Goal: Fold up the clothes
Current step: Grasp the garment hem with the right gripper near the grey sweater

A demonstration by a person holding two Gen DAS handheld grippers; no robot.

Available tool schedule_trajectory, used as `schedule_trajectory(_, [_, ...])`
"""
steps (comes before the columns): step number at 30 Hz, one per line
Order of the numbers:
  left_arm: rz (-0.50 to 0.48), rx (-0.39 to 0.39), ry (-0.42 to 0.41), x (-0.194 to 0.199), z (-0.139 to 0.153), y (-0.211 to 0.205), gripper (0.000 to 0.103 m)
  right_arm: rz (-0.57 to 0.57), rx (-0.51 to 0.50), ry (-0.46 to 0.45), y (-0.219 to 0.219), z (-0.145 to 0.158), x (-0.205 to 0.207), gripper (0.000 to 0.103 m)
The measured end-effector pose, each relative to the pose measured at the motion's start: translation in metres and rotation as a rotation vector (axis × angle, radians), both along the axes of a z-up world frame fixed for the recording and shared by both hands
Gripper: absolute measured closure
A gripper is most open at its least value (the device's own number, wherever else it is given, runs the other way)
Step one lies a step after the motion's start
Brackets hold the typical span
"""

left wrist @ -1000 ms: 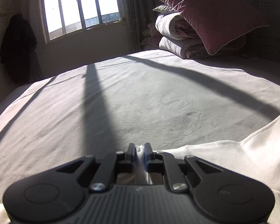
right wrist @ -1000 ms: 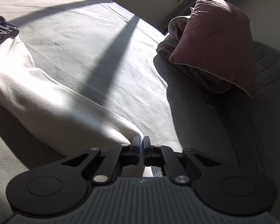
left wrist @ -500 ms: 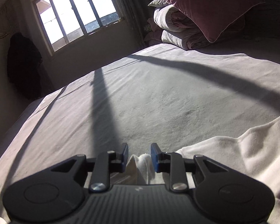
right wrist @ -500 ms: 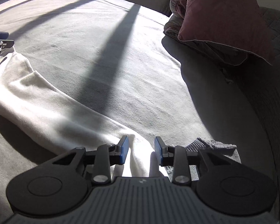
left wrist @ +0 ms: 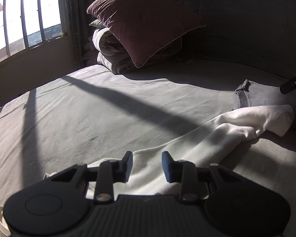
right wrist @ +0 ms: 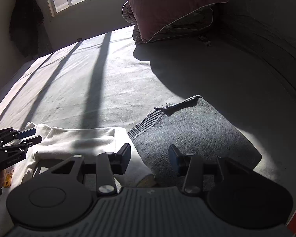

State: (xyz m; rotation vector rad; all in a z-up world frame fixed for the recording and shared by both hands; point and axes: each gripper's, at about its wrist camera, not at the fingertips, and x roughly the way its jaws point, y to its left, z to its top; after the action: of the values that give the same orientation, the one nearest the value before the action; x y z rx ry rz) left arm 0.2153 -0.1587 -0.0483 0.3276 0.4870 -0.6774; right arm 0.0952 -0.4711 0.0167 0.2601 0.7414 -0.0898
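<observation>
In the left wrist view, a white garment point(left wrist: 187, 148) is seen lying on the bed point(left wrist: 88, 108), bunched into a long roll that runs from under the left gripper point(left wrist: 147, 163) toward the bed's right edge, where its end rests against a grey sweater point(left wrist: 266, 96). The fold is judged to be only partly made: the cloth is gathered, not flat or squared. The left gripper's jaws are held well apart above the white cloth, with nothing clamped.

In the right wrist view, the white garment point(right wrist: 79, 140) is shown doubled over once, touching the ribbed hem of the grey sweater point(right wrist: 197, 130), which looks already folded. The right gripper point(right wrist: 150, 158) is spread wide over the seam between the two and holds nothing. Further folds and smoothing are judged to remain.
</observation>
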Motion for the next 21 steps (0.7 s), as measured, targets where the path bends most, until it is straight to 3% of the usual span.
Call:
schedule_trajectory(9, [-0.029,0.001,0.046,-0.003,-0.005,-0.008,0.070,-0.121,0.584,0.053,-0.036,-0.028,-0.019,0.058])
schedule_trajectory(14, [-0.041,-0.005,0.067,-0.006,-0.005,-0.010,0.068,-0.204,0.606,0.059,-0.034,-0.039,-0.009,0.059])
schedule_trajectory(17, [-0.053,-0.001,0.072,-0.006,-0.005,-0.011,0.066,-0.174,0.629,0.049,-0.028,-0.034,0.002,0.094])
schedule_trajectory(21, [-0.053,0.000,0.085,-0.002,-0.005,-0.011,0.066,-0.117,0.464,-0.016,-0.017,0.004,0.028,0.097])
